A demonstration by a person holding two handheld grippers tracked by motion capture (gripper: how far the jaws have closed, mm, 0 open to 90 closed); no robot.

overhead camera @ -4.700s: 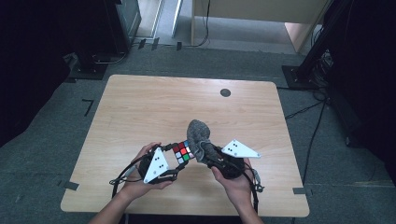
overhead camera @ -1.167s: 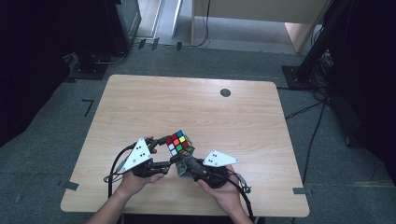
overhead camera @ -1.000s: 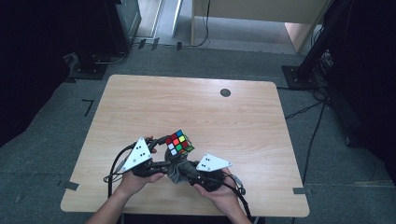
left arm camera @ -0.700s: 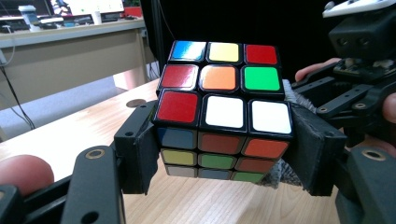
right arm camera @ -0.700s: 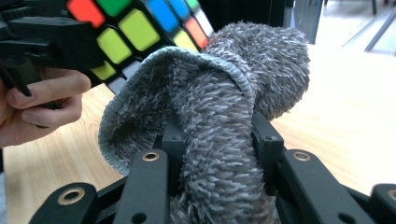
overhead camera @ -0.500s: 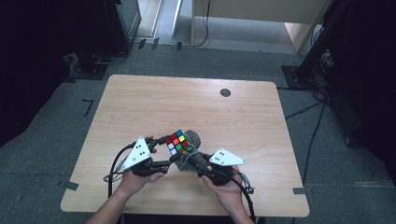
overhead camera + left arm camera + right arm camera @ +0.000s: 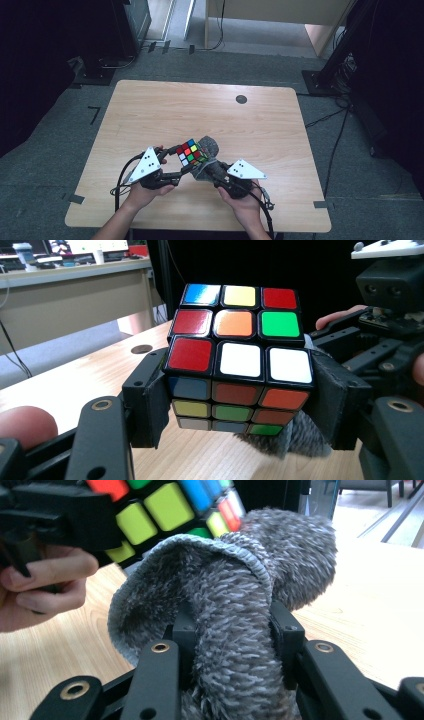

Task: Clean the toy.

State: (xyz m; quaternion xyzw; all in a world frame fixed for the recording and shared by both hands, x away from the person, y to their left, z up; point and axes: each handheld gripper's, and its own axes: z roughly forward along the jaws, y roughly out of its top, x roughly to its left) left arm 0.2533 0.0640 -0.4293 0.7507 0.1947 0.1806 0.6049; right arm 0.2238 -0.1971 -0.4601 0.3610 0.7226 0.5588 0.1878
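Grey and fluffy, the cloth point(image 7: 235, 625) is pinched between the two black jaws of the right tool point(image 7: 227, 625); in the right gripper view the fabric bulges up above the jaws and folds over into a rounded hood. From the high view the same cloth point(image 7: 212, 147) sits just beside and partly under the puzzle cube point(image 7: 191, 152), touching it on the side that faces the right hand point(image 7: 245, 202).

The cube is clamped in the left tool point(image 7: 235, 400). In the left gripper view its jaws press on two opposite sides of the cube point(image 7: 237, 365), at its lower layers, and the top face shows blue, yellow and red in the far row, red, orange and green in the middle, and red with two white squares in the near row. The cube is held tilted, a little above the wooden bench point(image 7: 200, 110), near its front edge and about in the middle between the two hands. The left hand point(image 7: 145, 187) grips its tool from below the grey three-cornered plate point(image 7: 144, 164).

A small dark round spot point(image 7: 241, 99) lies on the bench far from the hands, well apart from the cube.
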